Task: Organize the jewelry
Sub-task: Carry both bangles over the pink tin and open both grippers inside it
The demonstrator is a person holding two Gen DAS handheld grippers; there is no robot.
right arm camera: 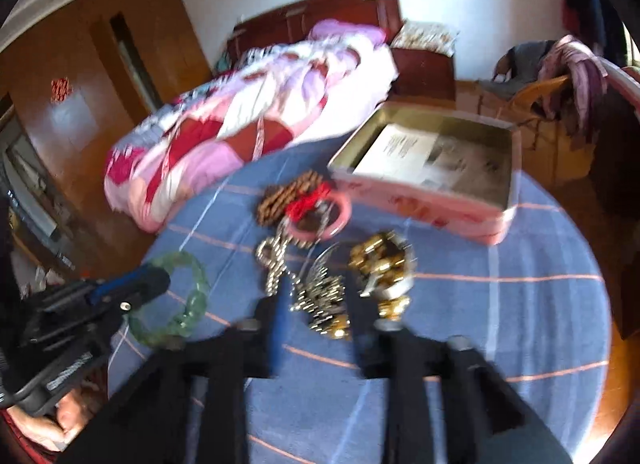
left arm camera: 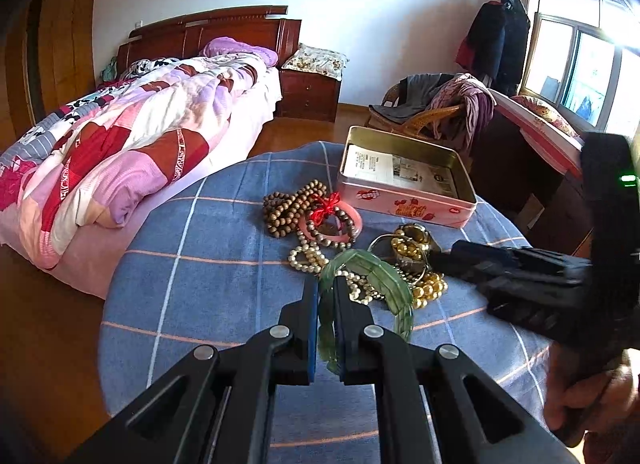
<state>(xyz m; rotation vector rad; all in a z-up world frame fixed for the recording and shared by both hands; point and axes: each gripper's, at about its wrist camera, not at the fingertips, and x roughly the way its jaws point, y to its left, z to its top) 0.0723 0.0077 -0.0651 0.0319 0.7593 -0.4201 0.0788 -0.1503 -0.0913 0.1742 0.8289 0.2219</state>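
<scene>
My left gripper (left arm camera: pixel 325 288) is shut on a green jade bracelet (left arm camera: pixel 380 276), held just above the blue checked tablecloth (left arm camera: pixel 208 264); the bracelet also shows in the right wrist view (right arm camera: pixel 192 296). Beside it lie a pearl string (left arm camera: pixel 308 258), gold beads (left arm camera: pixel 424 288), a pink bangle (left arm camera: pixel 356 220) and brown wooden beads (left arm camera: pixel 288 204). An open pink tin (left arm camera: pixel 404 200) with paper inside stands behind them. My right gripper (right arm camera: pixel 320 296) is open, its fingers on either side of a gold and silver jewelry heap (right arm camera: pixel 324 296). That view is blurred.
The round table's edge drops to a wooden floor (left arm camera: pixel 48 344). A bed with a pink quilt (left arm camera: pixel 120 136) stands to the left. A chair draped with clothes (left arm camera: pixel 448 104) and a desk are behind the tin.
</scene>
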